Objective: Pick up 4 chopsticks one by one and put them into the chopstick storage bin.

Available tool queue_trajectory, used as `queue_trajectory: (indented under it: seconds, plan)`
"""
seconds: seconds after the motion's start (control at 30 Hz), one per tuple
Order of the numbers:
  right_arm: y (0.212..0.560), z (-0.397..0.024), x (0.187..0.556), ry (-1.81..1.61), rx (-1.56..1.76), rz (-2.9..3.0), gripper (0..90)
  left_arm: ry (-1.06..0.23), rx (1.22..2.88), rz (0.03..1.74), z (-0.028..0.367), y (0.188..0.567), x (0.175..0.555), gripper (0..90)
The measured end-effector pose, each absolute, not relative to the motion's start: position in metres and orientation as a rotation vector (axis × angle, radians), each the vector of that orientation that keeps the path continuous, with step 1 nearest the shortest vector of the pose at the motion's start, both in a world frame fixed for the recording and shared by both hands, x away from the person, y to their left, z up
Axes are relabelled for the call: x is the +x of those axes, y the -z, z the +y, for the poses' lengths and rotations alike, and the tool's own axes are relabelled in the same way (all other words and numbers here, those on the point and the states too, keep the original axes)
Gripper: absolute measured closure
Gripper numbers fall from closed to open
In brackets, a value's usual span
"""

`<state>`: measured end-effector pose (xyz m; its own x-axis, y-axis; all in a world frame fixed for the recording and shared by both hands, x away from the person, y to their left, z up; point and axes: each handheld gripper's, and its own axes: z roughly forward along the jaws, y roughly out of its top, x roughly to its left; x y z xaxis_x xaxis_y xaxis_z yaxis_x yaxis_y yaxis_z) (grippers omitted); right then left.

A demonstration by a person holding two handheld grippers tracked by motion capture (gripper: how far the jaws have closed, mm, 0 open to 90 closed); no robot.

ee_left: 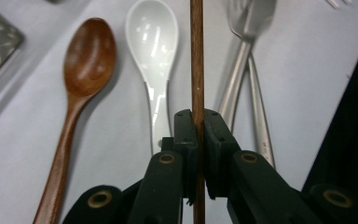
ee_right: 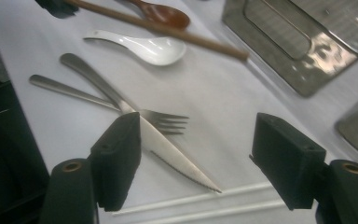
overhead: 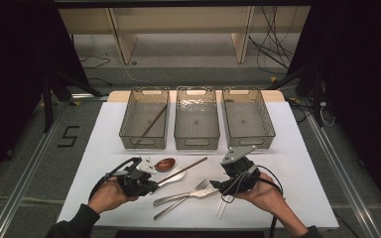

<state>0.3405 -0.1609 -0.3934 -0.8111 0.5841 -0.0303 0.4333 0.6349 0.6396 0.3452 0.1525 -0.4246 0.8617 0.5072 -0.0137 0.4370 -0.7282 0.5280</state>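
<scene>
Nearest, a wooden chopstick (ee_left: 197,56) is clamped by the left hand-held gripper (ee_left: 197,126), seemingly for sorting; the right hand-held gripper (ee_right: 196,158) is spread wide.

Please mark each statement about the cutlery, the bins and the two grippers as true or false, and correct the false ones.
1. The left gripper is shut on a wooden chopstick. True.
2. The right gripper clamps the knife. False: its jaws stand open, nothing pressed between them.
3. The left bin holds a chopstick. True.
4. The middle bin holds a fork. False: the fork lies on the table.
5. A white spoon lies beside a brown wooden spoon. True.
</scene>
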Motion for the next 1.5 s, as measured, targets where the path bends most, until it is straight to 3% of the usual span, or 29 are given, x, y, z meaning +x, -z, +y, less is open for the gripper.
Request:
queue_trajectory:
  seconds: [0.83,1.5]
  plan:
    - [0.409,-0.182,0.347,-0.874,1.055,2.558,28.1,-0.271,2.297,0.973,0.184,0.413,0.375,84.7]
    - [0.412,-0.186,0.341,-0.864,1.078,2.575,26.3,-0.346,2.152,1.163,0.204,0.389,0.439,84.7]
